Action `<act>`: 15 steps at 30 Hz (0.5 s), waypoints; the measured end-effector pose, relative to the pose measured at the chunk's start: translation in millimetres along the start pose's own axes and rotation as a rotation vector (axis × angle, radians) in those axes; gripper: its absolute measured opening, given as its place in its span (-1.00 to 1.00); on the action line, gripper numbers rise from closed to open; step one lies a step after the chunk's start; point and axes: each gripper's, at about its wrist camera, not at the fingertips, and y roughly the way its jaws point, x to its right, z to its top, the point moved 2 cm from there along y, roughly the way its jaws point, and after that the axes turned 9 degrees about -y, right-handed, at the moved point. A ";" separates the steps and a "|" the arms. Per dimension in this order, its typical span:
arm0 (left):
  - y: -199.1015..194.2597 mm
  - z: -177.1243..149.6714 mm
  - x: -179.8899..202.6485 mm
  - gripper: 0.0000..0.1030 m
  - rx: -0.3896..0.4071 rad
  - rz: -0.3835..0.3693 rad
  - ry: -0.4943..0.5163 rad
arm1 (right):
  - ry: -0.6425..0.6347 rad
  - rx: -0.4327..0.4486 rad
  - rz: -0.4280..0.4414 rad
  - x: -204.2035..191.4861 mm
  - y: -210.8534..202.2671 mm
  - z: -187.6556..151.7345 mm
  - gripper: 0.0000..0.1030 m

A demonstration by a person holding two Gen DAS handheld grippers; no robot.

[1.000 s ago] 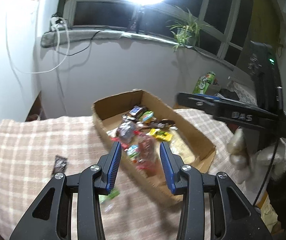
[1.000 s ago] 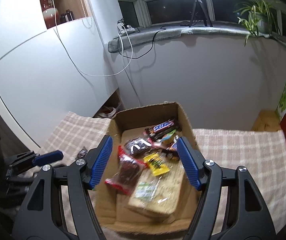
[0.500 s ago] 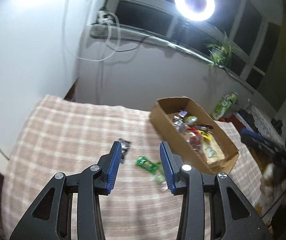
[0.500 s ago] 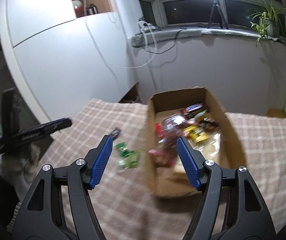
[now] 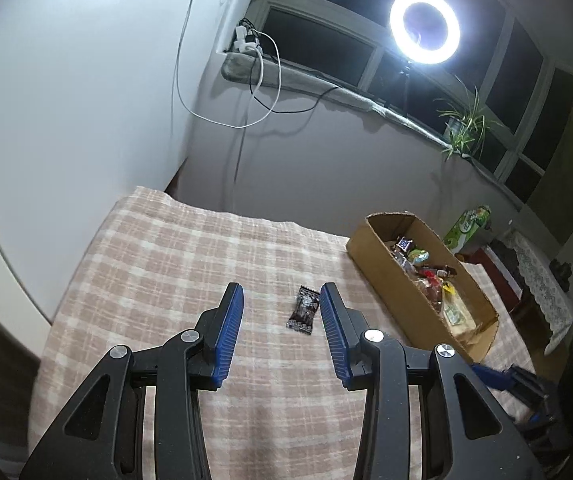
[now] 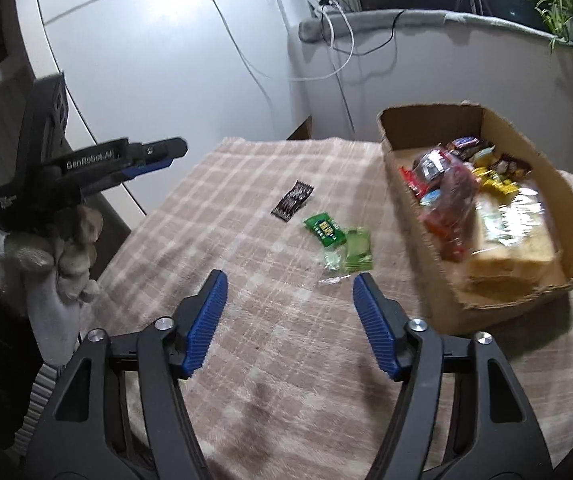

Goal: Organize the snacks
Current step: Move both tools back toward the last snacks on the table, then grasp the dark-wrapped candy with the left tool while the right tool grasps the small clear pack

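A dark brown candy wrapper (image 5: 303,309) lies flat on the beige checked blanket (image 5: 174,272) that covers the desk, seen from the left wrist just ahead of the left tongs (image 5: 281,311) and close to the inner side of their right pad. Those tongs stand partly open with nothing between the blue pads, above the cloth. From the right wrist view the same wrapper (image 6: 292,201) sits beside two green snack packets (image 6: 338,242), and a small clear packet lies just below them. The right tongs (image 6: 289,303) hover short of these packets with empty jaws that are closing. To the right stands an open cardboard box (image 6: 414,216), well apart from the dark wrapper, holding mixed snacks and a wrapped bread loaf (image 6: 514,240). A gloved hand (image 6: 52,248) carries the left tongs at the left edge. A ring light (image 5: 424,27) glows above the windowsill, beside a potted plant (image 5: 464,128).
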 end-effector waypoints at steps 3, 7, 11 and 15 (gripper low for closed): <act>10.3 1.5 -1.8 -0.26 -0.018 -0.005 0.018 | 0.000 -0.029 -0.021 -1.8 15.7 -0.9 0.04; 28.6 -0.7 -0.9 -0.26 -0.062 -0.029 0.052 | -0.003 -0.067 -0.073 0.6 36.6 0.9 -0.12; 54.5 -7.8 7.7 -0.26 -0.129 -0.058 0.121 | 0.008 -0.086 -0.112 5.1 49.0 2.7 -0.13; 77.5 -12.0 12.6 -0.26 -0.178 -0.076 0.159 | 0.008 -0.095 -0.131 7.2 61.2 7.1 -0.13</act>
